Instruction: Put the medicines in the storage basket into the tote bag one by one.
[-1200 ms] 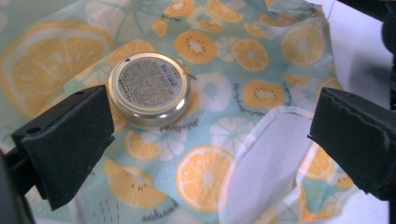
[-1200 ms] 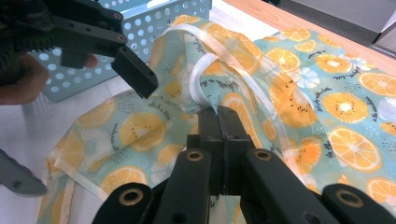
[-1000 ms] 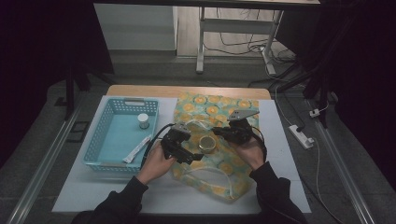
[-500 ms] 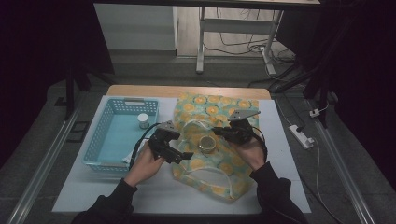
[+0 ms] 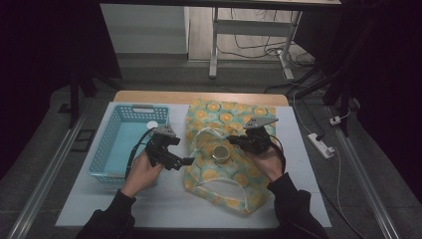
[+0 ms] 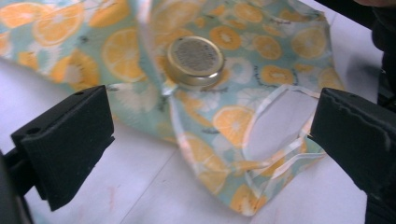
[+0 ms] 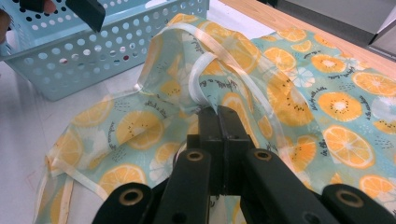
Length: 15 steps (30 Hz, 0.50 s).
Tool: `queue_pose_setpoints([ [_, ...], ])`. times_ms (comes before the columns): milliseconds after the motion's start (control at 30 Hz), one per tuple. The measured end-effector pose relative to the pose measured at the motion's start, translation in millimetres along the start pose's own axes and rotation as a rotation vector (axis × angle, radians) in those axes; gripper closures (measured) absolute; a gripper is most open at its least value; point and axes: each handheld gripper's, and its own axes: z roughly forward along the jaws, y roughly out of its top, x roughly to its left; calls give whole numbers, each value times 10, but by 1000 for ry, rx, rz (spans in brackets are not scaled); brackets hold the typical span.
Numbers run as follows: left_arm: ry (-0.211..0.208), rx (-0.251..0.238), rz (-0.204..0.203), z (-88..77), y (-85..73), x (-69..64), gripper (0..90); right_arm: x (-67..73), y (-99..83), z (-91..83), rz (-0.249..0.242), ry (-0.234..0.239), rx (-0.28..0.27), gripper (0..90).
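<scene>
From above, your right tool [image 5: 238,141] pinches the fruit-print bag [image 5: 234,174] to lift its mouth, with the jar [image 5: 220,154] just beside it. In the left gripper view, your left tool [image 6: 210,140] is spread, the jar ahead. In the right gripper view, the pressed-together jaws clamp the bag's handle [image 7: 205,86].

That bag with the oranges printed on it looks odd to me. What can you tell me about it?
The bag is thin, floppy, glossy-looking material, pale teal with orange and lemon slices and small script. It has pale translucent strap handles. It lies crumpled across the white table, right of the blue basket. A round gold-rimmed lid or jar top shows at a fold in it. The right claw is shut on a pinch of its fabric by one handle, holding that part up; the left claw stands open beside it.
</scene>
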Motion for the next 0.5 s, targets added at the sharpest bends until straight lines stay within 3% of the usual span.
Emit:
queue_pose_setpoints([
  [167, 58, 11, -11, -98, -40, 80, 0, 8, 8, -6, 0, 1, -3, 900],
  [500, 172, 2, -88, -350, -189, 339, 0, -7, -1, -4, 2, -2, -2, 900],
])
